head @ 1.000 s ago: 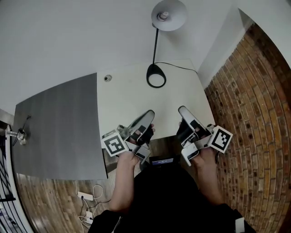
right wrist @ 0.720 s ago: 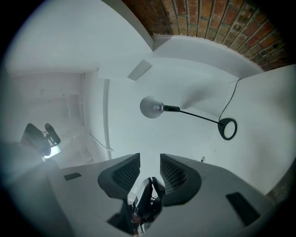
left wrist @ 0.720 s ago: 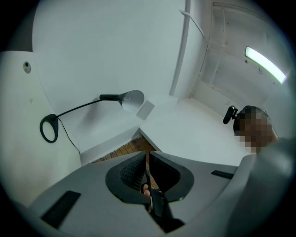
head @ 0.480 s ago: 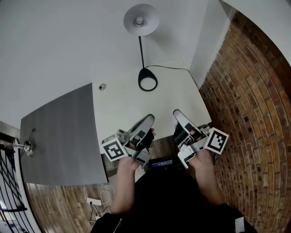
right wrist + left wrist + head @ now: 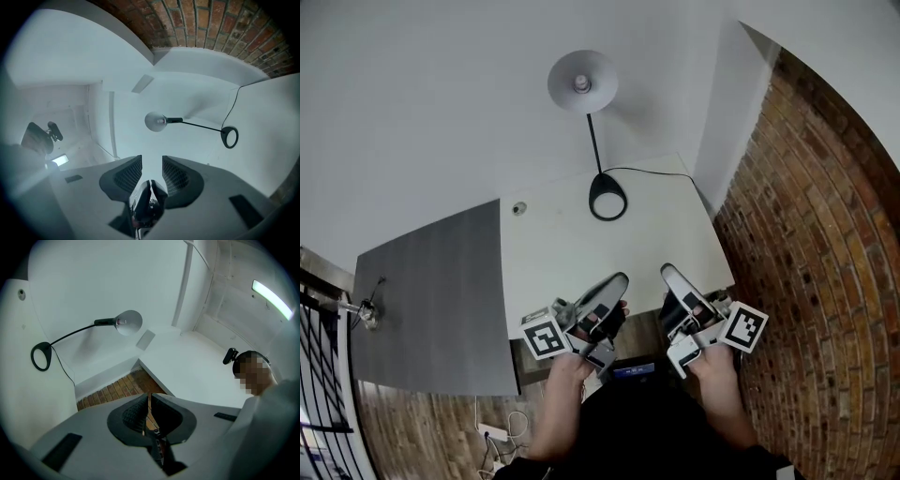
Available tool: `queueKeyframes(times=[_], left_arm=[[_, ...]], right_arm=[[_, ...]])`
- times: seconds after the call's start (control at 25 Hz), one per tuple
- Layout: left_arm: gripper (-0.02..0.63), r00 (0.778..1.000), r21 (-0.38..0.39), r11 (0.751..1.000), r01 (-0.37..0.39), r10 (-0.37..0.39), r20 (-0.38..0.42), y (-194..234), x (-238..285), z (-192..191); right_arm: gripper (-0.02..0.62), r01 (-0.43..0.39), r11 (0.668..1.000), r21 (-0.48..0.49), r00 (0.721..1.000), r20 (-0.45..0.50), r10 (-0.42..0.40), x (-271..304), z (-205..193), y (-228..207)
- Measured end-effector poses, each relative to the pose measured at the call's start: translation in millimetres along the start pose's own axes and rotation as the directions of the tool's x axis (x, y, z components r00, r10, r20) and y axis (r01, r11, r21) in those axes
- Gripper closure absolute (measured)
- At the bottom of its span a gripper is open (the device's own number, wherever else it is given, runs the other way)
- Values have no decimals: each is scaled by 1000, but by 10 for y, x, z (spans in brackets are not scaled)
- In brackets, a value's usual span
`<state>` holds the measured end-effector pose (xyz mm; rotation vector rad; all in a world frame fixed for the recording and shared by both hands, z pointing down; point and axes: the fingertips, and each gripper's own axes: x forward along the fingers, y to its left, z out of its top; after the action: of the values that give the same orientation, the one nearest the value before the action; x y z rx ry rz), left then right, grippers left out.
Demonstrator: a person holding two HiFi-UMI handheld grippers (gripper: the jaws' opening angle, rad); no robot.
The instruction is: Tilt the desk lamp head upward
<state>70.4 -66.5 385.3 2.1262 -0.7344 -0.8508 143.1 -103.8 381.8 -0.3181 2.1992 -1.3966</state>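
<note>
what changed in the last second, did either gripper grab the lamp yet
Both the left gripper and right gripper have drawn back toward the front edge of the desk, and the view shifted with them. Neither took hold of anything. The lamp stays untouched, its head and base as before.

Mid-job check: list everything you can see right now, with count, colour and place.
desk lamp: one, grey shade, black stem and ring base, at the desk's far edge
lamp cable: one, black, running right from the base
desk: one, white, in the corner
board: one, dark grey, beside the desk's left
round fitting: one, grey, on the desk near the board
brick wall: one, red-brown, right side
left gripper: one, grey, black pads, jaws together, empty
right gripper: one, grey, black pads, jaws apart, empty
</note>
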Motion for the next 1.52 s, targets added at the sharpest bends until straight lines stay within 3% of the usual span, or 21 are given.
queueKeyframes(times=[0.52, 1.2, 1.52], left_arm=[[592, 999, 11, 999, -42, 42, 9, 15, -17, -87], [592, 1000, 4, 1000, -30, 30, 8, -12, 45, -170], [592, 999, 5, 999, -33, 33, 5, -59, 102, -253]], right_arm=[[469, -56, 998, -4, 997, -54, 55, 23, -73, 1], [557, -92, 995, -34, 994, -69, 89, -56, -44, 117], [565, -116, 992, -39, 991, -70, 113, -144, -7, 180]])
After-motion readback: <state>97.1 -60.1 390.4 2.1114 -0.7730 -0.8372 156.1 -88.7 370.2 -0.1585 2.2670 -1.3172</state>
